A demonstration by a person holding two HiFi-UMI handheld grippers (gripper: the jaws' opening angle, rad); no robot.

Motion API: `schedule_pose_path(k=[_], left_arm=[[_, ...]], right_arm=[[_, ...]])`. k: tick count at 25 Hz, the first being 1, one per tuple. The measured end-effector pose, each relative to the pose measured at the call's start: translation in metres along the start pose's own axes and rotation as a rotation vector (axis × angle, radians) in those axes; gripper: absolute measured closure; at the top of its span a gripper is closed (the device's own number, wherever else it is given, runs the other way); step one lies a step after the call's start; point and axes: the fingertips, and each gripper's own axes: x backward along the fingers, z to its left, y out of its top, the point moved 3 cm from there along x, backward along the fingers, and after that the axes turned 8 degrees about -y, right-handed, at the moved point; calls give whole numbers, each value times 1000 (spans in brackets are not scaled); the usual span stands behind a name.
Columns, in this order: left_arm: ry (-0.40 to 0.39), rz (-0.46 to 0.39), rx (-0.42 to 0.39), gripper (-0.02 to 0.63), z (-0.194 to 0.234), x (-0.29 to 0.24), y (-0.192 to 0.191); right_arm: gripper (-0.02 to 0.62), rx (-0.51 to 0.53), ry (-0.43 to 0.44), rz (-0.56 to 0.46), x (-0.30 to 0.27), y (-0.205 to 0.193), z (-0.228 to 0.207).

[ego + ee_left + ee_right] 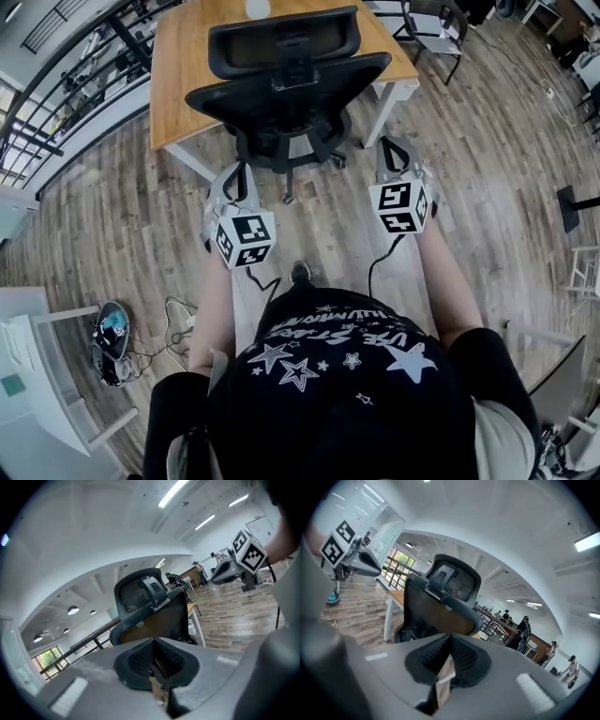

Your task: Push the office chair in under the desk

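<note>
My left claw has its two ribbed black pads together at the tips and grips nothing. The right claw is shut the same way and is also empty. I hold both up in the air, short of the chair and touching nothing, one to each side of its middle line.

Ahead of them is the black mesh-backed office chair with a headrest. It faces the rectangular wooden-topped desk on white legs, with its back towards me. Its star base sits about at the desk's near edge and the seat looks to reach under the top. I can't tell how far in it goes.

This fits a chair already pushed home with my claws drawn back, or one with a little travel left. I can't settle which.

I judge a castored chair like this takes a push best from closed tips on the backrest frame. The two sides need even pressure so it rolls straight and doesn't slew into a desk leg.

The floor is grey-brown wood plank, smooth enough for easy rolling. A dark metal railing runs to the left and loose cables lie behind me. People stand far off in the open office.
</note>
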Motion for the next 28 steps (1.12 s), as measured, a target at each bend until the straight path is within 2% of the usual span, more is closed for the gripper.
schedule_pose_path(k=[12, 28], left_arm=[[45, 10, 26, 604, -35, 55, -3], [65, -14, 37, 604, -103, 134, 2]], right_arm=[[594, 8, 37, -18, 49, -21, 9], [594, -5, 64, -54, 145, -50, 5]])
